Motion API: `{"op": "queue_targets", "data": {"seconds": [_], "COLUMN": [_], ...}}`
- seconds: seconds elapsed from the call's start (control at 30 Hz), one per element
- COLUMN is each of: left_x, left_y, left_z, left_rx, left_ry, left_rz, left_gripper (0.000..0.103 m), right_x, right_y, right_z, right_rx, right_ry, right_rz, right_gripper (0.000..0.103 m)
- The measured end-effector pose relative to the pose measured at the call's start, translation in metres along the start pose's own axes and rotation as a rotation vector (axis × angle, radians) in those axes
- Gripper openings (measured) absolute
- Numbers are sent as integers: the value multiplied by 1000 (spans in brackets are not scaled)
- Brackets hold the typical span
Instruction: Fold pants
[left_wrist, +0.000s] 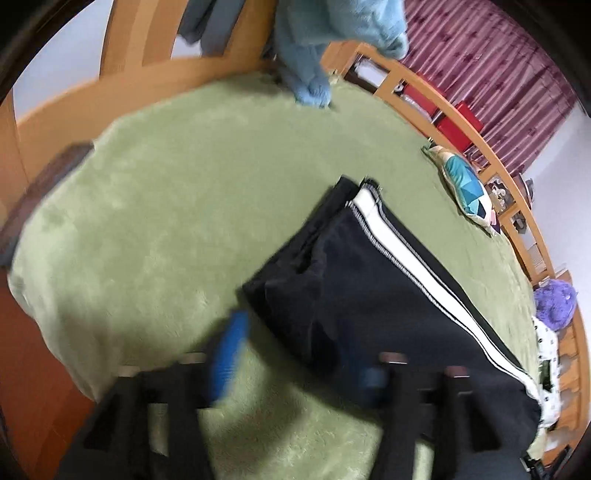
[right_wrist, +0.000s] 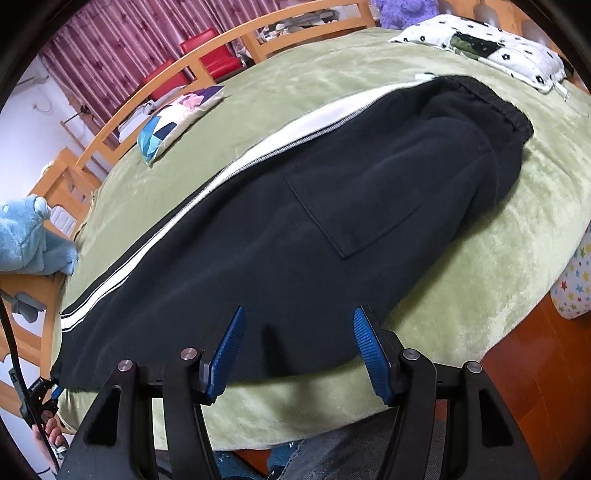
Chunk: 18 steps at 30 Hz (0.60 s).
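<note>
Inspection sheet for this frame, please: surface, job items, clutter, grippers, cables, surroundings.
Surface: green plush blanket covering a bed.
Job's things: black pants with a white side stripe, lying flat lengthwise, waistband at the far end in the right wrist view, patch pocket facing up.
Clutter: patterned cushion; white flowered pillow; blue plush toy; purple plush toy.
Grippers: right gripper open, over the pants' near edge; left gripper blurred, open, nothing between its pads.
Cables: one black cable at the left edge of the right wrist view.
Surroundings: wooden bed rail, red chairs, maroon curtain.
</note>
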<state>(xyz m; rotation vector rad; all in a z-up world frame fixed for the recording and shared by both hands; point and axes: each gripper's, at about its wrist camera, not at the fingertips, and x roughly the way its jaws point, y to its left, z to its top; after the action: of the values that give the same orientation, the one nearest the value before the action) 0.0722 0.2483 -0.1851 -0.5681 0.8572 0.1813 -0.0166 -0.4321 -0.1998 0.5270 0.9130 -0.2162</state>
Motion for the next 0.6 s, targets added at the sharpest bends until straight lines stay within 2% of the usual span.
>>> {"op": "queue_targets", "data": {"seconds": [0.03,0.1,0.2,0.23,0.27,0.3,0.33,0.37,0.43,0.47,0.53,0.6], "left_x": [0,6,28,33,40,44,49,46,22,14,11,30], "left_y": [-1,0,5,6,7,7,5,4,4,-2,-11,-15], "left_z": [0,0,3,3,5,7,9,15,25,30,33,29], "left_rx": [16,30,-16,-31,-45,-46,-28,-24,-35,6,47,71], "left_ry": [-12,-5,30,31,22,23,36,38,-56,-70,-100,-60], "left_rz": [3,9,-41,-42,-45,-38,-80,-135,-228,-235,-201,-111], "left_gripper": [75,75,74,68,60,40,13,13,13,14,15,18], "right_x": [2,5,10,12,13,14,15,16,18,17,15,14], "right_y": [-3,-6,-7,-5,-4,-3,-1,1,5,7,11,14], "right_z": [-2,-6,-11,-12,-13,-14,-15,-15,-15,-14,-12,-11], "right_rx": [9,24,34,34,34,35,38,39,37,36,30,24], "right_ry": [4,9,20,24,25,22,20,20,20,17,8,1], "right_rz": [4,8,2,-5,-12,-20,-29,-36,-47,-50,-45,-34], "right_gripper": [60,60,60,60,60,60,60,60,60,60,60,60]}}
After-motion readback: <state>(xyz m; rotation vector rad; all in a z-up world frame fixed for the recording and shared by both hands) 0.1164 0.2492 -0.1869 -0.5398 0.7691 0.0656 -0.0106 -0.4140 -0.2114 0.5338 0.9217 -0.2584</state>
